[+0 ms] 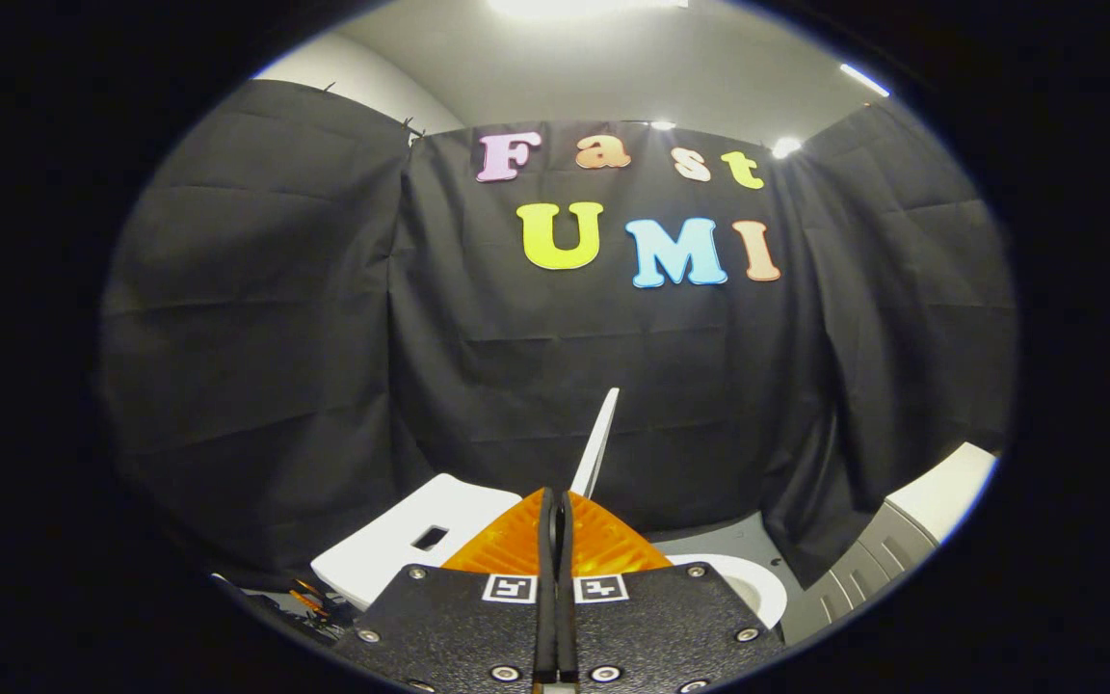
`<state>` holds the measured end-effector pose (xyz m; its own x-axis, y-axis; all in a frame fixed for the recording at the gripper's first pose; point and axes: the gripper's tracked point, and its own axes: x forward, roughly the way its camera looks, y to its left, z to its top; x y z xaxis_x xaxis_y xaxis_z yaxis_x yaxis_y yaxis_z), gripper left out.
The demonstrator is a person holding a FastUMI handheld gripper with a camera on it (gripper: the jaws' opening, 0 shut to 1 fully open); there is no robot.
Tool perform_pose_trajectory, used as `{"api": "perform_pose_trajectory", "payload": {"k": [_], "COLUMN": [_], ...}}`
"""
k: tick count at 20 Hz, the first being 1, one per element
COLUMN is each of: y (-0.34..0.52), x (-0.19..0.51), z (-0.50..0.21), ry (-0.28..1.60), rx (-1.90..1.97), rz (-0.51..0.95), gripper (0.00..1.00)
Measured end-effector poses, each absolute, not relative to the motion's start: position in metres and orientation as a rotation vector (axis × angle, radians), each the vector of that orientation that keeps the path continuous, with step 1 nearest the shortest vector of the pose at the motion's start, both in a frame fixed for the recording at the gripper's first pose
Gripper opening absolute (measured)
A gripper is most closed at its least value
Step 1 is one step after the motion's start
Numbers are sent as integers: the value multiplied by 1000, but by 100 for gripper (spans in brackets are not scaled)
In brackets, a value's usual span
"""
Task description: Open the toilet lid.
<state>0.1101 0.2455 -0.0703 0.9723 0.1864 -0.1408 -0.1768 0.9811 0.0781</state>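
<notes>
A black cloth wall covers the upper and middle picture, under a lit ceiling. At lower left sits a white toilet tank; at lower right of centre, part of the white seat rim curves. The toilet lid rises edge-on in the lower centre, nearly upright, just beyond the fingers. The gripper, at bottom centre, has its fingers pressed together, holding nothing. The opening looks essentially done.
</notes>
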Motion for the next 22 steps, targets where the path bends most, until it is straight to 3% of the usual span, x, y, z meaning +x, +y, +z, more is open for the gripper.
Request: {"api": "perform_pose_trajectory", "payload": {"k": [22], "y": [366], "x": [123], "z": [-70], "ry": [196], "rx": [12], "rz": [349], "gripper": [0]}}
